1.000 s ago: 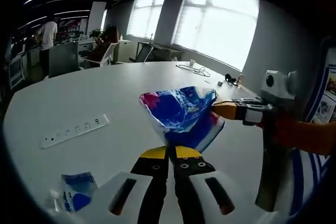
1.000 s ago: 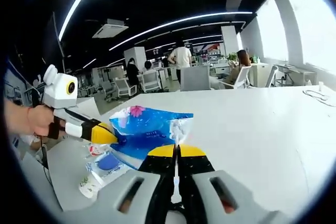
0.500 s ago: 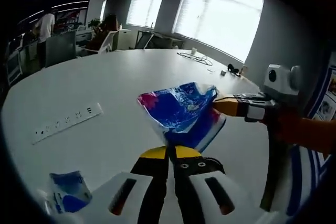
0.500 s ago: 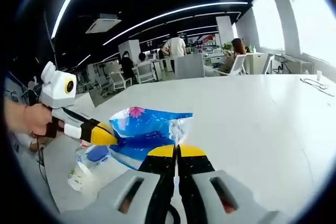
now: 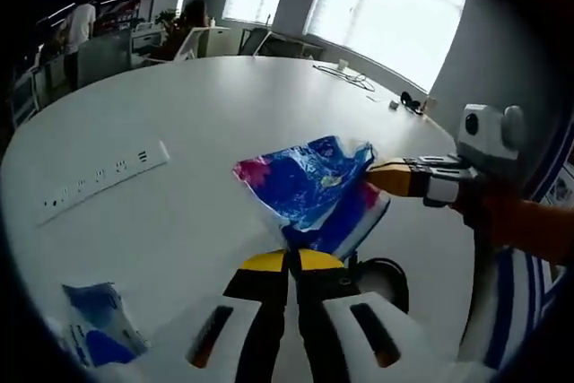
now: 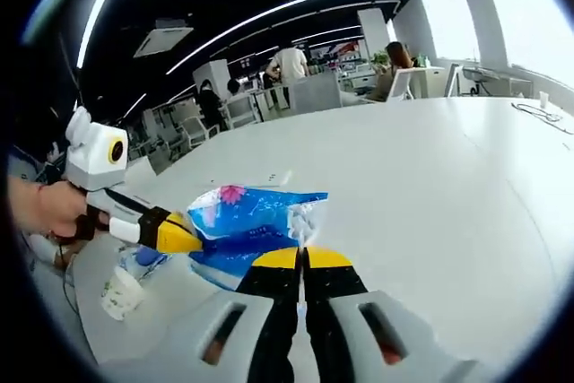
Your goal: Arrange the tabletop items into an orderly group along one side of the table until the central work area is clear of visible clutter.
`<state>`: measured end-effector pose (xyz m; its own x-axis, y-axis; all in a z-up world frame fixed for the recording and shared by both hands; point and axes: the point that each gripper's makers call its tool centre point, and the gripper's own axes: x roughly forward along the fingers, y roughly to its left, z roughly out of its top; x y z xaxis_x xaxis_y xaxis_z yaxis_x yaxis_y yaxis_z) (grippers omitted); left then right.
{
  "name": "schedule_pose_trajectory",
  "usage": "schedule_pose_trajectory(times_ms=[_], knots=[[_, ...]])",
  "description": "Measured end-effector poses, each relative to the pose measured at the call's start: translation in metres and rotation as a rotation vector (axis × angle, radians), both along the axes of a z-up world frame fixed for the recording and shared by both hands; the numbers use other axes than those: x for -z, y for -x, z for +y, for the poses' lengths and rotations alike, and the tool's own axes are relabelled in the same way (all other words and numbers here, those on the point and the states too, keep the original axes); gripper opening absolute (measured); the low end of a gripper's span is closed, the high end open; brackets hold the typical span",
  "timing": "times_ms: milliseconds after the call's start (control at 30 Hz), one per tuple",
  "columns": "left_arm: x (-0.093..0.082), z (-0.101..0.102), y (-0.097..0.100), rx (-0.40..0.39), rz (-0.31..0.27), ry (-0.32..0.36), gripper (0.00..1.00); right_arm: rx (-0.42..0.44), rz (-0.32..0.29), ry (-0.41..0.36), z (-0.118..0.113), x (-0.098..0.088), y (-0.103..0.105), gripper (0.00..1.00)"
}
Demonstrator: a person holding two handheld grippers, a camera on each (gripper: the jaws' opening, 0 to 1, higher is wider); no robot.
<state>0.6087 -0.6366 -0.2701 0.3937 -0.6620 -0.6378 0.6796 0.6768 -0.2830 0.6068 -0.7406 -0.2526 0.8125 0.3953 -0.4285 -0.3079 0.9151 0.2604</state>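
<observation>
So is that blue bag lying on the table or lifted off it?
Lifted: both grippers, left gripper and right gripper, pinch the blue bag above the table.

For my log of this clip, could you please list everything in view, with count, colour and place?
bag: one, blue with pink, above the table, held at two ends
table: one, white, under everything
power strip: one, white, on the table
packet: one, blue and white, near table edge
cup: one, white, near table edge
cable: one, dark, far side by the windows
people: several, in the background
left gripper: shut on bag
right gripper: shut on bag
hand: one, holding the left gripper
</observation>
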Motion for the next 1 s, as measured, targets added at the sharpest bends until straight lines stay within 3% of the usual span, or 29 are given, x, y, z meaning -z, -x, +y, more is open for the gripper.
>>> schedule_pose_trajectory(times_ms=[600,833,1000], knots=[[0.045,-0.006,-0.005,-0.022,0.083,-0.033,0.0,0.003,0.077,-0.017,-0.008,0.048,-0.01,0.0],[0.056,-0.005,-0.005,-0.026,0.104,-0.039,0.0,0.001,0.102,-0.015,-0.007,0.059,-0.009,0.0],[0.051,-0.005,-0.006,-0.028,0.108,-0.029,0.01,-0.001,0.11,-0.01,-0.007,0.061,-0.009,0.0]])
